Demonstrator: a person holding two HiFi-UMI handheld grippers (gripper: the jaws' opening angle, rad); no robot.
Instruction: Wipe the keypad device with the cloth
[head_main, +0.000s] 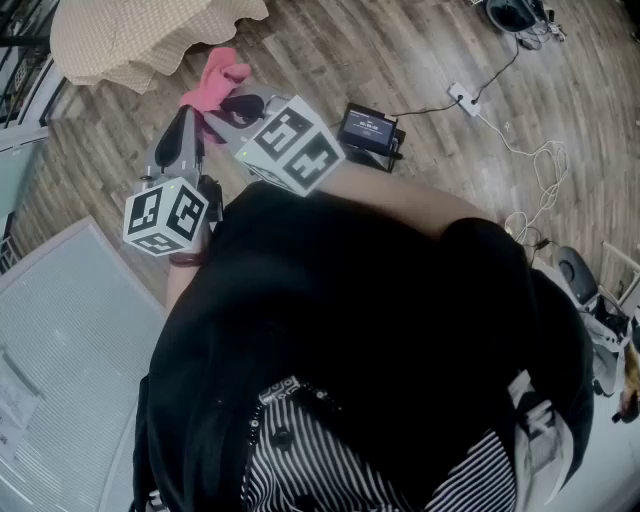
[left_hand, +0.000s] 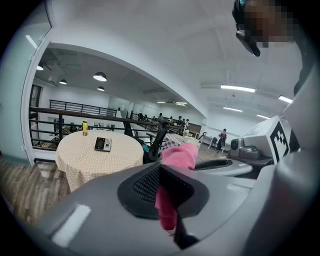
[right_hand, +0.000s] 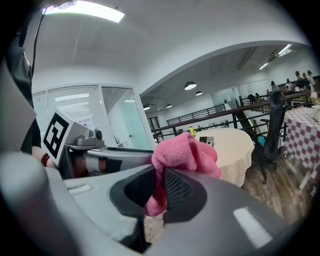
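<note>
A pink cloth (head_main: 215, 80) is held up in the air between both grippers. The jaws of my left gripper (left_hand: 167, 202) are shut on a hanging strand of the cloth (left_hand: 180, 156). My right gripper (right_hand: 159, 192) is shut on the cloth's bunched part (right_hand: 185, 155). The two grippers stand close together, left (head_main: 190, 120) beside right (head_main: 234, 107). The keypad device (left_hand: 103, 144) lies far ahead on a round table with a beige checked cover (left_hand: 95, 157), next to a yellow bottle (left_hand: 85, 127). The same device (right_hand: 206, 140) also shows small in the right gripper view.
The table's edge (head_main: 140, 40) shows at top left of the head view. On the wooden floor lie a black box with a screen (head_main: 370, 127), a power strip (head_main: 462, 97) and loose cables (head_main: 535, 165). A black office chair (left_hand: 157, 140) stands beside the table; a railing (left_hand: 65, 112) runs behind it.
</note>
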